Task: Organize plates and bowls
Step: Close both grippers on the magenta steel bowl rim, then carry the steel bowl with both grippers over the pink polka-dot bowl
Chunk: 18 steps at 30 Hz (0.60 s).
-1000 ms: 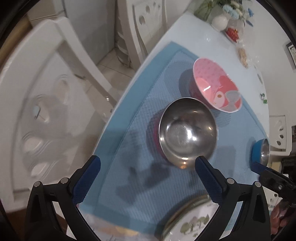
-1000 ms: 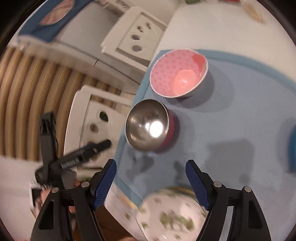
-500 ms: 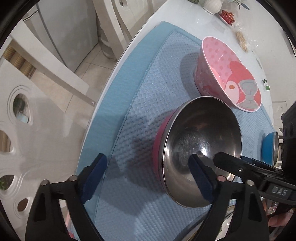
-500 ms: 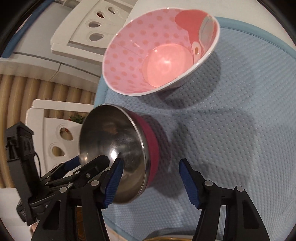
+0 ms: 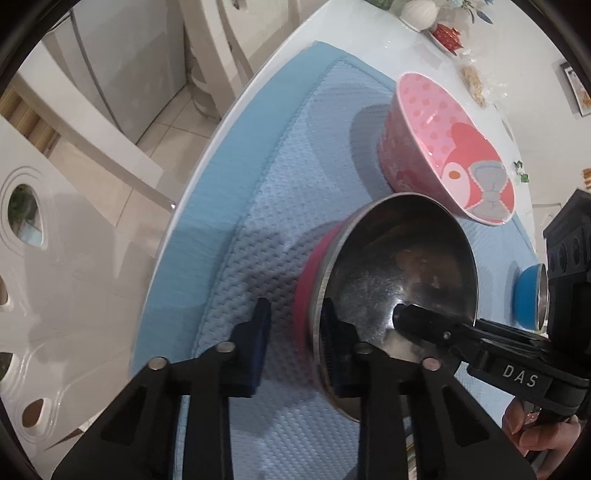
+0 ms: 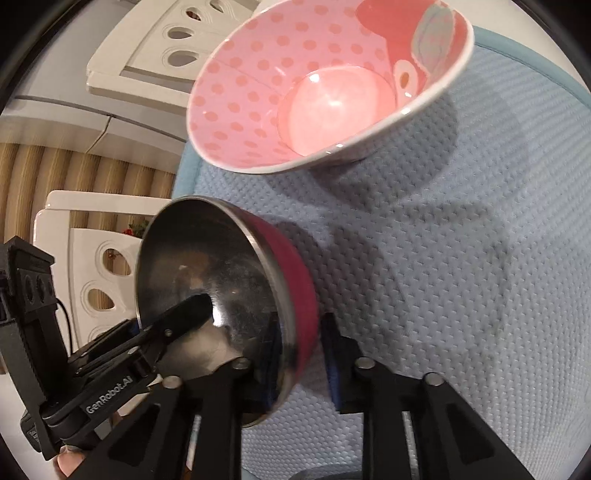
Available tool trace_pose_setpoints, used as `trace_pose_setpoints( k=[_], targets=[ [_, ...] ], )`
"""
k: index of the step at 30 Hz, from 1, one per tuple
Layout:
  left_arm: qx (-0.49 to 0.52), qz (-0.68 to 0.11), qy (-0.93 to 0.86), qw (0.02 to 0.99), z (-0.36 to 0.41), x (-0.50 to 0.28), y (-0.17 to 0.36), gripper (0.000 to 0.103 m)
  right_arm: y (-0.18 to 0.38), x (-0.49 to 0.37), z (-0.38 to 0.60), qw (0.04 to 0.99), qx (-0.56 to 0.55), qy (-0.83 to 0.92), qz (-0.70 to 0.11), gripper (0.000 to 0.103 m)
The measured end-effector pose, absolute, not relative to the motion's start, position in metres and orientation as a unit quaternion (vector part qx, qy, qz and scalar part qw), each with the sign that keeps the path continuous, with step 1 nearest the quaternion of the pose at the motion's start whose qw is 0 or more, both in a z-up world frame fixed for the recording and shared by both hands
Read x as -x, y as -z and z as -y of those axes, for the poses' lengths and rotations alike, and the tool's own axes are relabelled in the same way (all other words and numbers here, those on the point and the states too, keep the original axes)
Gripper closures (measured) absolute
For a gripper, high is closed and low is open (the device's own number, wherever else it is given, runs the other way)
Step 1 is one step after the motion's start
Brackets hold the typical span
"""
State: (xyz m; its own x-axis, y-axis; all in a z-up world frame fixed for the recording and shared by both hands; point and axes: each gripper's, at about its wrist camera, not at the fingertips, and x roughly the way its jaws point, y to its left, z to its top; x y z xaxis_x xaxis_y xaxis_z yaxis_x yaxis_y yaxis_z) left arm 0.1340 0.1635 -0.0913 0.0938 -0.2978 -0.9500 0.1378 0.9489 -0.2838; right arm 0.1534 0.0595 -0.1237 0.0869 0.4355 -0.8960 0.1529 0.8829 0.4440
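Note:
A steel bowl (image 5: 406, 273) with a magenta outer wall sits on the blue mat (image 5: 280, 184), tipped slightly. My left gripper (image 5: 295, 347) is closing onto its near rim, one pad outside on the magenta wall and one inside. My right gripper (image 6: 303, 358) is closing on the opposite rim of the same steel bowl (image 6: 207, 273) in the same way. Each gripper's inner finger shows in the other's view, lying inside the bowl. A pink dotted bowl (image 5: 443, 147) stands just beyond, also in the right wrist view as the pink bowl (image 6: 325, 92).
A small blue bowl (image 5: 528, 299) stands on the mat at the right. The round table edge (image 5: 207, 155) runs close on the left, with white chairs (image 5: 55, 229) beyond it. A vase and snack packets (image 5: 447, 33) sit at the table's far side.
Both grippers came down to the steel bowl and closed on opposite sides of its rim. The bowl now fills more of both views.

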Motion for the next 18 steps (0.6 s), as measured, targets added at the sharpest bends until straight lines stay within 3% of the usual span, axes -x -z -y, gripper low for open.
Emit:
trace_pose_setpoints(
  k=[2,18],
  targets=[
    [0.053,-0.655,0.149,0.739,-0.160,-0.132,0.089,0.088,0.120,-0.152,-0.059,0.707,-0.204,-0.100,-0.670,0.086],
    [0.068,-0.622,0.137,0.768,-0.163,-0.128,0.036,0.088,0.062,-0.144,-0.070,0.742,-0.149,-0.118,-0.643,0.087]
  ],
)
